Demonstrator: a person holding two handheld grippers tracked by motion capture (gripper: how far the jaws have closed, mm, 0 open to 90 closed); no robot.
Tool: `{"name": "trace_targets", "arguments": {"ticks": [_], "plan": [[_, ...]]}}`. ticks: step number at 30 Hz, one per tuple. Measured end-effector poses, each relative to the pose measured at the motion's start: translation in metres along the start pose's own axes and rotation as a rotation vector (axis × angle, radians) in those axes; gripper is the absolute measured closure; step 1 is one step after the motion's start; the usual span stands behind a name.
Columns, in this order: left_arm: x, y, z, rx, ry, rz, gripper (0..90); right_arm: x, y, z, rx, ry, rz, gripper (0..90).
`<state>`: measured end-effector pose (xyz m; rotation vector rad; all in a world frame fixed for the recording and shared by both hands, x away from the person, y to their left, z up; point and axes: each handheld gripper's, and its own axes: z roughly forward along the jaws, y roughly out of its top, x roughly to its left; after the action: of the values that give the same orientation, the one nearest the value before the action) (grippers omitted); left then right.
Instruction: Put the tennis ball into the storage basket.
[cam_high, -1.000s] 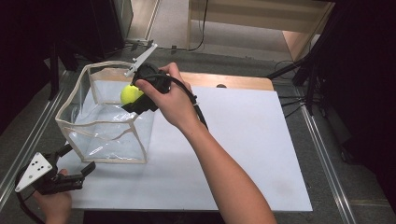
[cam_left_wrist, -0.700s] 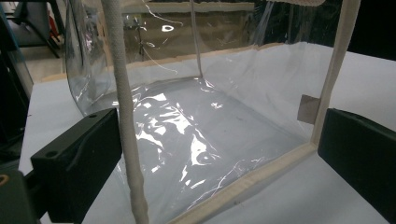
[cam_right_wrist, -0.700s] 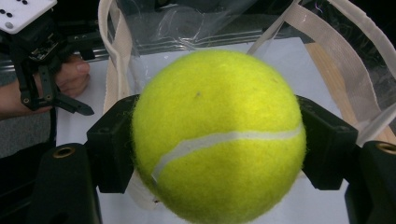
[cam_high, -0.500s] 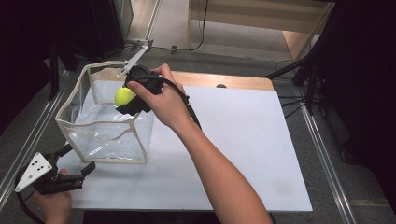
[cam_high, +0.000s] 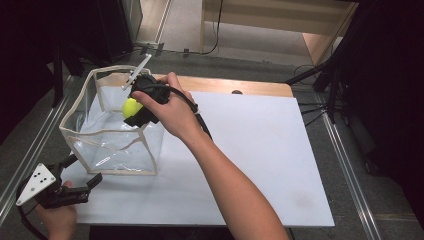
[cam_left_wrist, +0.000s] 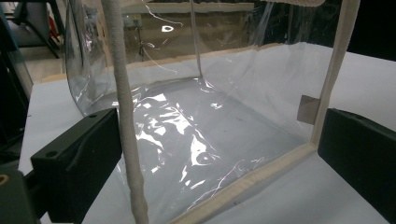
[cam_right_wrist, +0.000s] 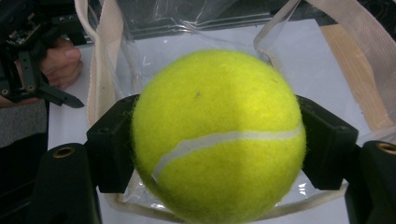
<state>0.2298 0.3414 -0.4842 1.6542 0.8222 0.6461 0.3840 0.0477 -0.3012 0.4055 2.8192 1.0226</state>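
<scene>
Directly below the right gripper (cam_high: 134, 111): clear bag (cam_high: 114, 145), mouth open upward, floor bare. Clamped between the black pads, a tennis ball (cam_right_wrist: 218, 135), held over the bag's opening, just inside the near rim. Drop line judged straight down from the jaws, no sideways reach needed. Off to the near-left corner of the bag, the left gripper (cam_high: 75, 187), jaws wide apart, straddling the bag's corner seam without pressing it. Right hand clearly the nearer one for the release.
</scene>
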Motion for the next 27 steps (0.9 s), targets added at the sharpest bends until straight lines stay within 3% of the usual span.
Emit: {"name": "trace_targets", "arguments": {"ticks": [3,10,16,18,27], "plan": [[0.0,0.0,0.0,0.0,0.0,0.001,0.1,0.0,0.0,0.002,0.024,-0.009,-0.005,23.5],[0.0,0.0,0.0,0.0,0.0,0.0,0.1,0.0,-0.002,0.005,0.061,0.025,0.001,23.4],[0.0,0.0,0.0,0.001,0.0,0.0,0.1,0.001,-0.002,0.005,0.067,0.01,-0.004,21.2],[0.0,0.0,0.0,0.001,0.0,0.001,0.1,0.003,-0.002,0.0,0.059,0.011,0.004,16.3],[0.0,0.0,0.0,0.004,0.0,0.001,0.1,0.002,-0.008,-0.017,0.01,0.005,0.007,9.9]]}}
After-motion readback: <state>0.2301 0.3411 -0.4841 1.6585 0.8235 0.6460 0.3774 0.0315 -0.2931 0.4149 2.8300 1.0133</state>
